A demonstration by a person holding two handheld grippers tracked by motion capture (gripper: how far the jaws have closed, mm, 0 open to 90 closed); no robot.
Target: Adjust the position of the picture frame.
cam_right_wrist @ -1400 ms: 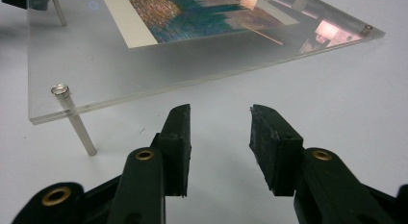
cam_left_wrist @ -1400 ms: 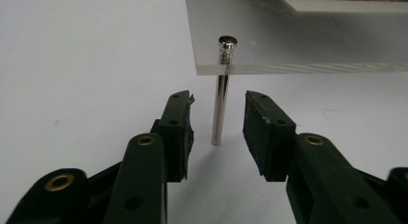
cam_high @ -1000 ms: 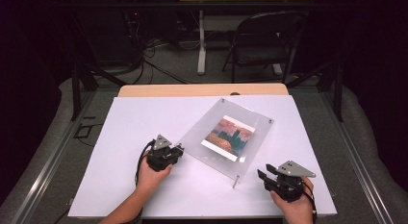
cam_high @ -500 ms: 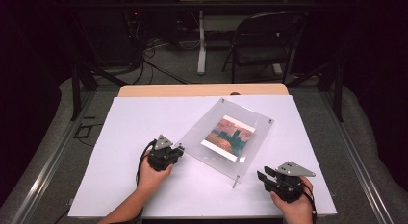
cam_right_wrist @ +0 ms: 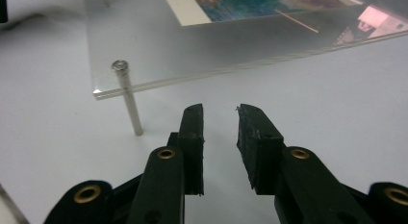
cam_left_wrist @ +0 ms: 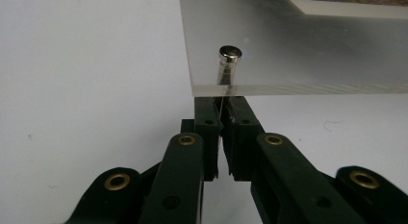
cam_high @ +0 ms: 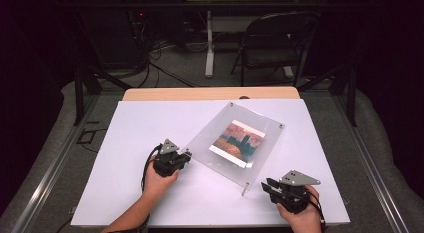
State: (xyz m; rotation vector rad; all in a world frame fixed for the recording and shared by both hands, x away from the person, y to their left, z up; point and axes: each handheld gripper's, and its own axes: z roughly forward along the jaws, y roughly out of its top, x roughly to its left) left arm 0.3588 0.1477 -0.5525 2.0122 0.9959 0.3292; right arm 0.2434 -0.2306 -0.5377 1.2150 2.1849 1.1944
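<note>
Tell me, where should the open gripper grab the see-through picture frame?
Probably the acrylic picture frame by its raised near edge, from the person's side. Metal standoff pins lift it off the white table, leaving room for one jaw of the right gripper beneath.

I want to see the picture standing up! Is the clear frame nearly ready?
Partway, it seems. The picture already sits inside the clear frame, which rests on the table on metal legs. The left gripper is pinching the leg at its corner. The right gripper waits open beside another leg, not touching it.
</note>
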